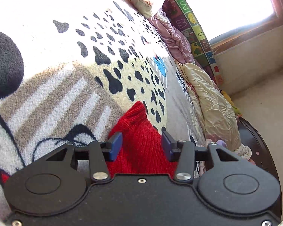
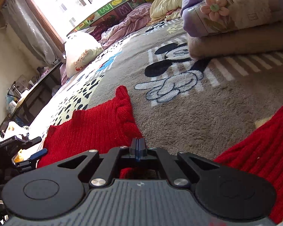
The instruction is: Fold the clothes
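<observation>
A red sweater (image 2: pixel 96 130) lies on a cartoon-print blanket (image 2: pixel 179 113) that covers the bed, with folded bedding (image 2: pixel 235 28) stacked beyond it, a white pillow (image 2: pixel 81 52) near the window (image 2: pixel 66 5), crumpled pink and cream quilts (image 1: pixel 207 94) along an alphabet mat (image 1: pixel 196 30) at the far edge, and a cluttered desk (image 2: pixel 28 94) beside the bed. The left gripper (image 1: pixel 141 143) hangs over the sweater with jaws apart and knit showing between its pads, untouched as far as can be seen. The right gripper (image 2: pixel 138 145) is clenched, pads together at the sweater's edge; whether cloth is pinched cannot be told.
</observation>
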`<action>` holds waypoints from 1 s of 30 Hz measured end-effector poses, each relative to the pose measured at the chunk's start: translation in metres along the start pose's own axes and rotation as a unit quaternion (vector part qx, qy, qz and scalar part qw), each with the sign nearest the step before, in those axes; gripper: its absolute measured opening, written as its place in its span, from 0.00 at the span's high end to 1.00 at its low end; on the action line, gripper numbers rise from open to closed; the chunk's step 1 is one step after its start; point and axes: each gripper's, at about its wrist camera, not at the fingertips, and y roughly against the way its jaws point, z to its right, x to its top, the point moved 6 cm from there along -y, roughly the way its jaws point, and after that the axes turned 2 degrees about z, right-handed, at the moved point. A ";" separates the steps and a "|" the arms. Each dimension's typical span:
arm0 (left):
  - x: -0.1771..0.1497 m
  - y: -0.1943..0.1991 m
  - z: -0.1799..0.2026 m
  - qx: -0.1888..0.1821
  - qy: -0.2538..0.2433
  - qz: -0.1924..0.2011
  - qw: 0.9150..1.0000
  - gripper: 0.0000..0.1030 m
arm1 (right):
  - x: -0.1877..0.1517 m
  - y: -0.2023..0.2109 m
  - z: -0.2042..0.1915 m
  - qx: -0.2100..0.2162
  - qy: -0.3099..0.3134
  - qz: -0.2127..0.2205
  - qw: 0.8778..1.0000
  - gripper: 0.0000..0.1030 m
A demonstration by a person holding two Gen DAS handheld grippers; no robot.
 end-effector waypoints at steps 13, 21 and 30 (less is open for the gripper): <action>-0.001 -0.032 0.009 -0.013 -0.004 -0.023 1.000 0.40 | 0.039 -0.089 -0.101 0.118 0.057 -0.044 0.990 0.61; 0.026 -0.026 -0.023 -0.029 0.081 0.011 0.996 0.50 | 0.055 -0.099 -0.014 0.005 -0.068 0.005 0.998 1.00; 0.041 0.000 -0.014 -0.052 0.090 0.073 0.992 0.41 | 0.055 -0.084 -0.021 -0.045 -0.024 0.055 0.997 0.88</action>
